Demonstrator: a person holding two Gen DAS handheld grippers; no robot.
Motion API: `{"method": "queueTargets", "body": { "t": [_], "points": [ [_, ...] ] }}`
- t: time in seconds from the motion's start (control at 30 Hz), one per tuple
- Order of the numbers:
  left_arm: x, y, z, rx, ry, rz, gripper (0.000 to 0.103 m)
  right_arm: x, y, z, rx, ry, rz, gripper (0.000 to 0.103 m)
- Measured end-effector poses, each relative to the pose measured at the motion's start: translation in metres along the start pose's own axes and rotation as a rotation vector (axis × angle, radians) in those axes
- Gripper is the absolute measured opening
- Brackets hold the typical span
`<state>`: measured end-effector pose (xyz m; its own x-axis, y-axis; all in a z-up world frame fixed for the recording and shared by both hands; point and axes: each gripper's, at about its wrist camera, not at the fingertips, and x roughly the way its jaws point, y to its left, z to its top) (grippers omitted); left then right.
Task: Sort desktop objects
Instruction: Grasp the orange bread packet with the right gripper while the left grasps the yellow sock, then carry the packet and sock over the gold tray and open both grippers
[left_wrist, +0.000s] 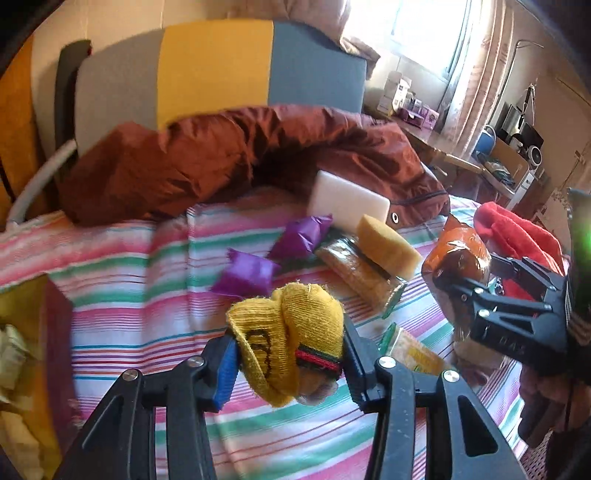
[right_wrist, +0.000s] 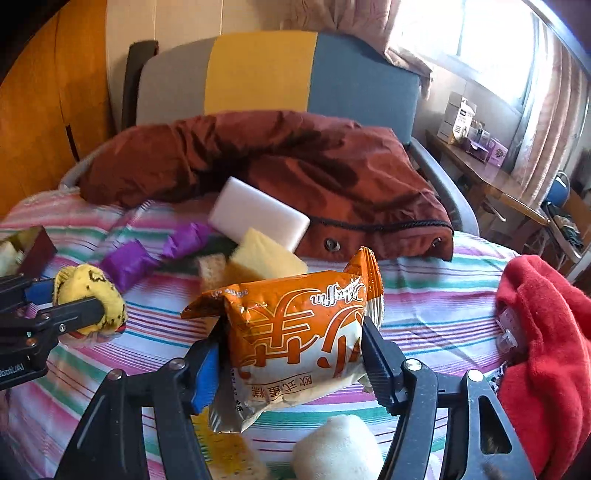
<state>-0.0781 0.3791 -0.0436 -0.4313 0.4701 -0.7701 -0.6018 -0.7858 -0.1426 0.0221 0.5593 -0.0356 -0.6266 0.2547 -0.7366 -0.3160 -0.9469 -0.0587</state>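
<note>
My left gripper (left_wrist: 288, 350) is shut on a rolled yellow sock (left_wrist: 291, 332) and holds it above the striped cloth (left_wrist: 147, 317); it also shows at the left of the right wrist view (right_wrist: 88, 306). My right gripper (right_wrist: 291, 350) is shut on an orange snack packet (right_wrist: 299, 325), lifted above the cloth; it shows at the right of the left wrist view (left_wrist: 458, 258). On the cloth lie two purple wrapped items (left_wrist: 247, 275), a yellow sponge (left_wrist: 388, 245), a white block (left_wrist: 347, 203) and a clear biscuit packet (left_wrist: 358, 273).
A rust-brown jacket (left_wrist: 240, 155) lies across the back of the cloth before a striped chair back (left_wrist: 214, 70). A red garment (right_wrist: 546, 332) is at the right. A dark box (left_wrist: 55, 332) with yellowish contents stands at the left. A white rolled sock (right_wrist: 336, 450) lies below my right gripper.
</note>
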Motion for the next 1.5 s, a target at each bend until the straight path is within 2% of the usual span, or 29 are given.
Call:
{"method": "queueTargets", "body": {
  "t": [0.17, 0.53, 0.83, 1.13, 1.37, 1.5],
  "points": [
    [-0.038, 0.02, -0.006, -0.001, -0.058, 0.048, 0.049, -0.014, 0.016, 0.003, -0.002, -0.027, 0.05, 0.067],
    [-0.099, 0.073, -0.031, -0.059, -0.121, 0.11, 0.049, -0.04, 0.076, -0.002, -0.014, -0.039, 0.155, 0.067],
    [-0.126, 0.12, -0.061, -0.14, -0.119, 0.147, 0.049, -0.064, 0.148, -0.002, -0.059, -0.063, 0.28, 0.067],
    [-0.151, 0.167, -0.111, -0.209, -0.098, 0.175, 0.049, -0.081, 0.209, -0.012, -0.096, -0.047, 0.39, 0.067],
    [-0.17, 0.198, -0.151, -0.267, -0.099, 0.17, 0.049, -0.087, 0.261, -0.012, -0.171, -0.028, 0.466, 0.068],
    [-0.17, 0.21, -0.16, -0.296, -0.104, 0.16, 0.049, -0.082, 0.294, -0.004, -0.214, -0.016, 0.504, 0.068]
  ]
}}
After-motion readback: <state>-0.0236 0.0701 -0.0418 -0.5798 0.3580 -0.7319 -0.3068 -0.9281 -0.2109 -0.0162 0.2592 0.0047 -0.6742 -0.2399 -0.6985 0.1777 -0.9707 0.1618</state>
